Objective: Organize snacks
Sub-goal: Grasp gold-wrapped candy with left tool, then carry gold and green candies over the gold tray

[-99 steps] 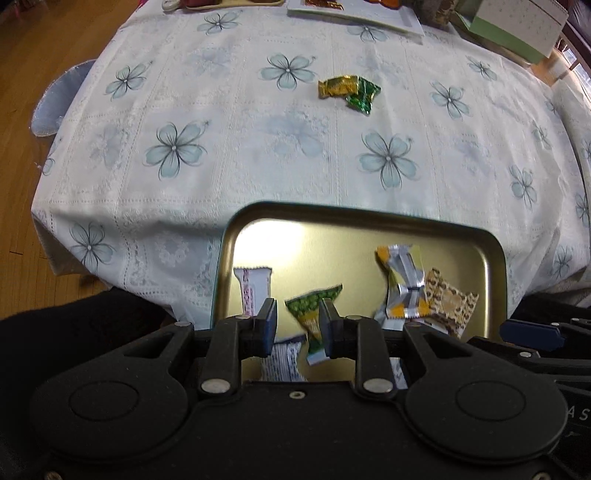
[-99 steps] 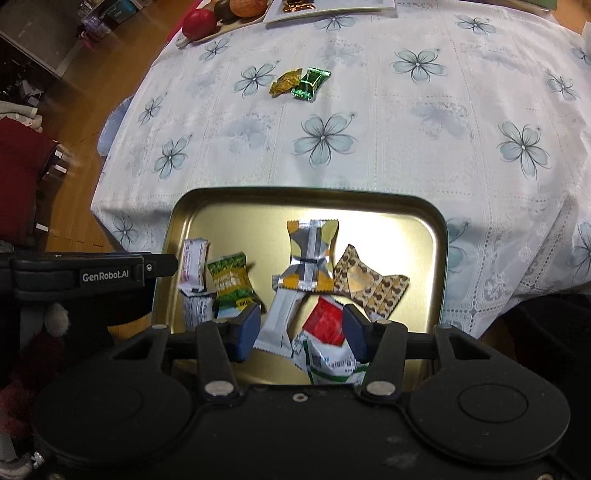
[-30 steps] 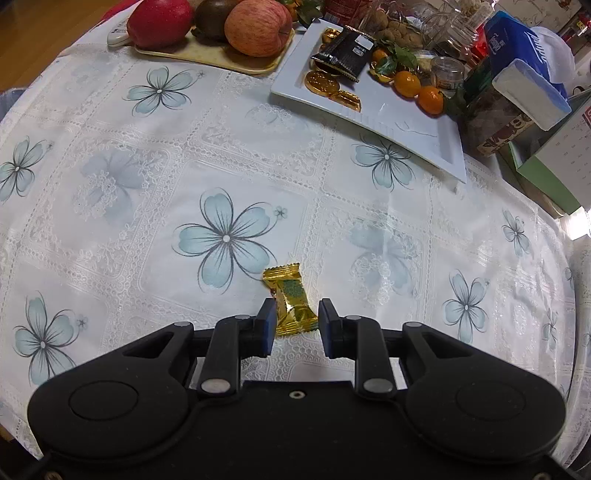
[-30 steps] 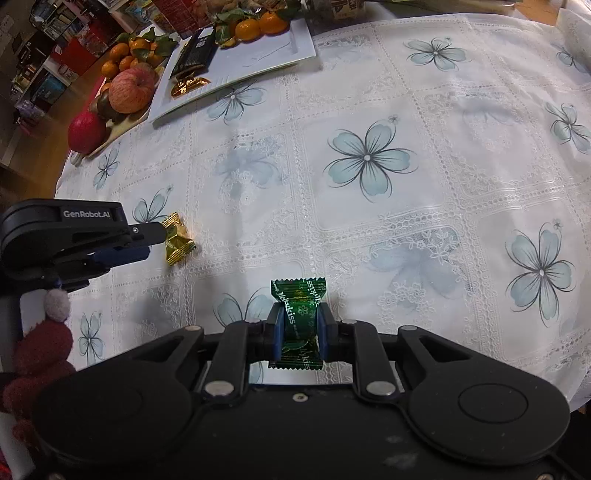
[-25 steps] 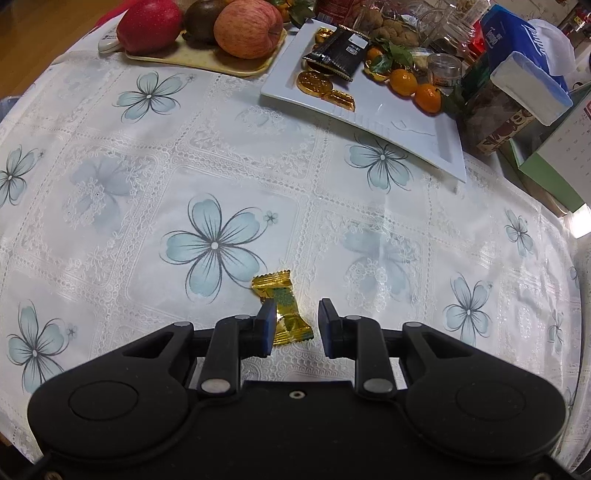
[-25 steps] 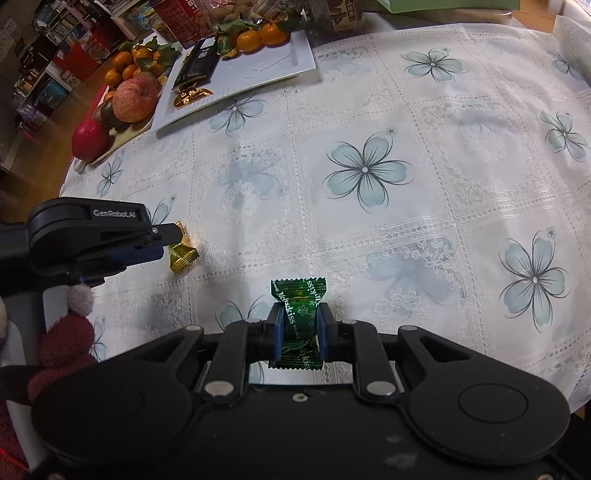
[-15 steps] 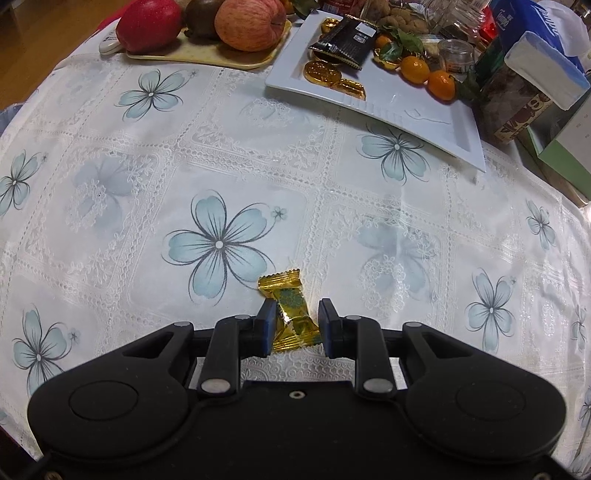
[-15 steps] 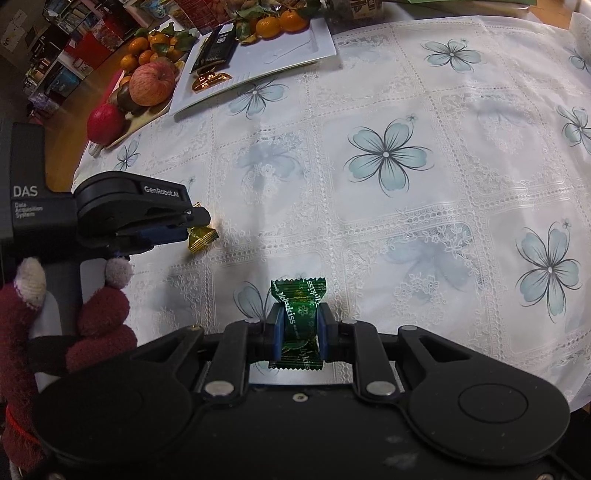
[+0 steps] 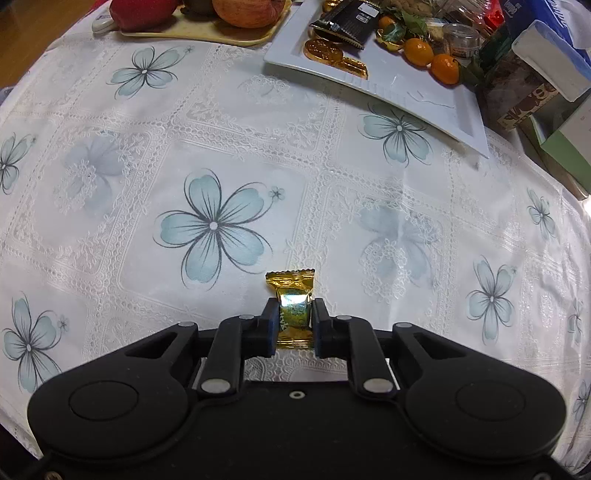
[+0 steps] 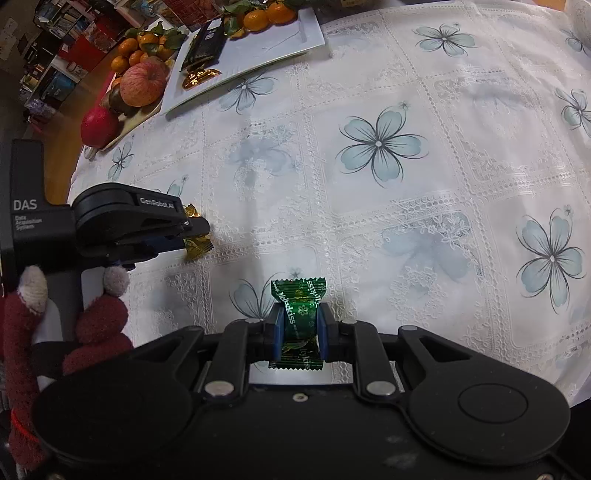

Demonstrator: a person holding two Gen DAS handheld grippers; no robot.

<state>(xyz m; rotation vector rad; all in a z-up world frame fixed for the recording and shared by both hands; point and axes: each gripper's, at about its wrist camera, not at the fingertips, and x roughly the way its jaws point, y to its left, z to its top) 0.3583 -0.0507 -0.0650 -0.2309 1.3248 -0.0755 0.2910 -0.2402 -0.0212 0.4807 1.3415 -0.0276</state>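
My left gripper (image 9: 294, 325) is shut on a gold-wrapped candy (image 9: 291, 308), held just above the flowered tablecloth (image 9: 221, 155). My right gripper (image 10: 298, 328) is shut on a green-wrapped candy (image 10: 299, 306), also just above the cloth. In the right wrist view the left gripper (image 10: 192, 230) shows at the left with the gold candy (image 10: 197, 245) in its tips. The gold tray with the other snacks is out of view.
A white plate (image 9: 399, 77) with a dark snack pack, gold coins and mandarins sits at the far side. A fruit tray (image 9: 207, 31) with apples is at the far left. Boxes and jars (image 9: 532, 85) crowd the far right.
My left gripper has closed on the gold candy, which now stands upright between the fingers. My right gripper still holds the green candy and has barely moved.
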